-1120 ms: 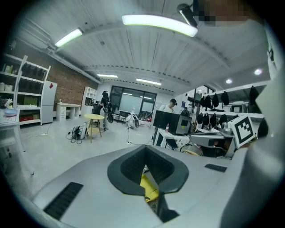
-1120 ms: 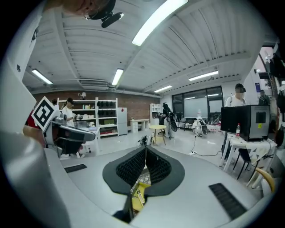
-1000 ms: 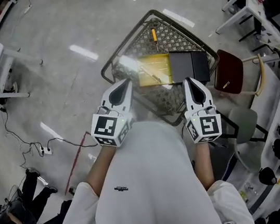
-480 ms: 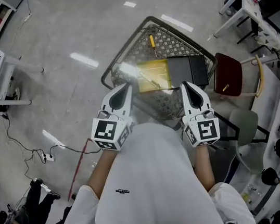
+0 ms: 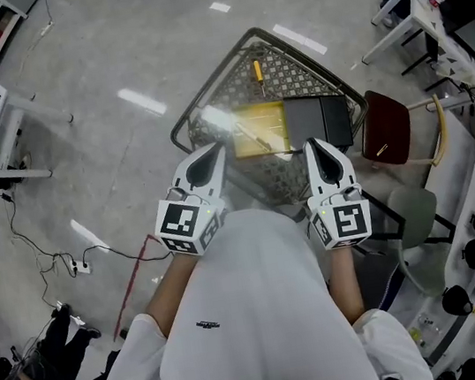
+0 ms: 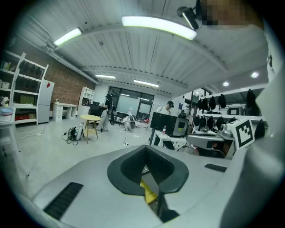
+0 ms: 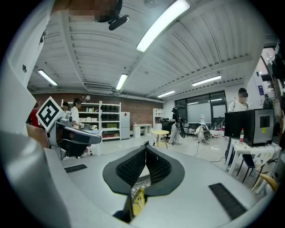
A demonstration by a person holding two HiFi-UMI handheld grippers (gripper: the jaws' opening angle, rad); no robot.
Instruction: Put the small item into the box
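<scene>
A person in a white shirt (image 5: 257, 316) stands over a mesh-topped table (image 5: 208, 118) on a grey floor (image 5: 106, 152), with the table at the person's 12 o'clock. A dark red chair (image 5: 386, 123) stands at the table's 3 o'clock edge.

On the mesh lies a yellow box (image 5: 260, 127). A flat black piece (image 5: 318, 120) touches its 3 o'clock side.

The left gripper (image 5: 213, 149) is held close to the chest at 11 o'clock. Its jaws are closed tip to tip with nothing gripped. The right gripper (image 5: 312, 143) sits at 1 o'clock, level with it, and its jaws are likewise pressed together and empty. Both point toward the near edge of the table.

The small item (image 5: 258, 70), a thin stick with a yellow handle, lies on the mesh at 12 o'clock of the yellow box. It is outside the box and well apart from both grippers.
</scene>
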